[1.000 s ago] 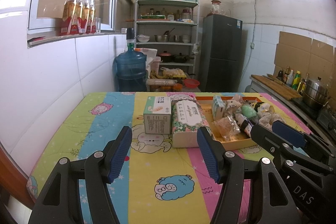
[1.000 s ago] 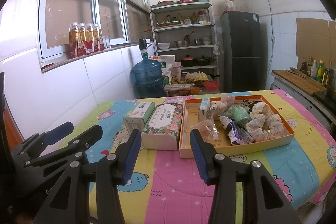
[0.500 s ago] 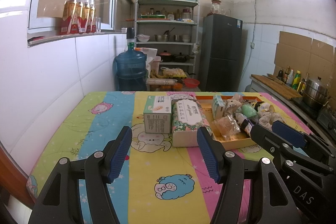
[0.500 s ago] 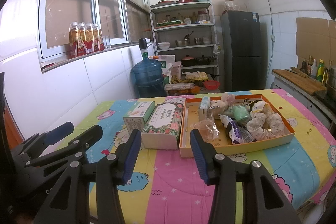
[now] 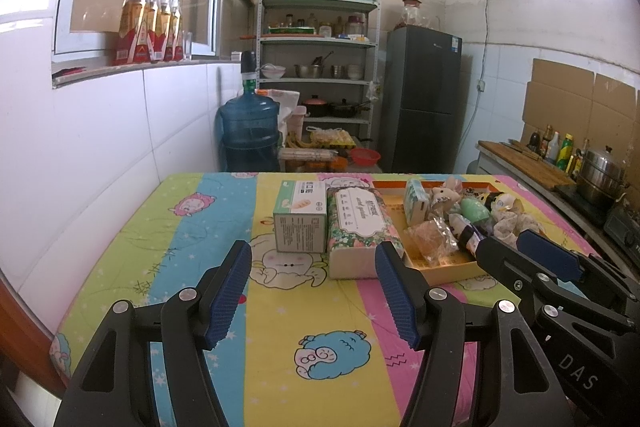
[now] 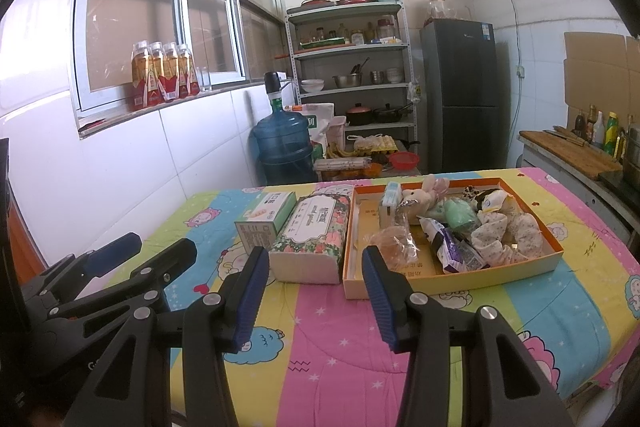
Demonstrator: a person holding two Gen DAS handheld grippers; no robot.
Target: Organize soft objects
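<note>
An orange cardboard tray (image 6: 460,277) sits on the table and holds several soft things: a plush rabbit (image 6: 420,197), a green bundle (image 6: 460,217), floral cloth (image 6: 508,233), a clear bag (image 6: 394,241) and a purple packet (image 6: 452,253). Left of it lie a floral tissue pack (image 6: 316,235) and a green-white box (image 6: 266,217). The tray (image 5: 448,269), tissue pack (image 5: 358,223) and box (image 5: 300,217) also show in the left wrist view. My left gripper (image 5: 314,295) is open and empty above the near table. My right gripper (image 6: 314,293) is open and empty, short of the tray.
The table carries a colourful cartoon cloth (image 5: 340,343). A white tiled wall (image 5: 100,155) runs along its left side. Behind it stand a blue water jug (image 5: 250,133), a metal shelf rack (image 5: 320,67) and a dark fridge (image 5: 424,99). A counter with pots (image 5: 596,179) is at right.
</note>
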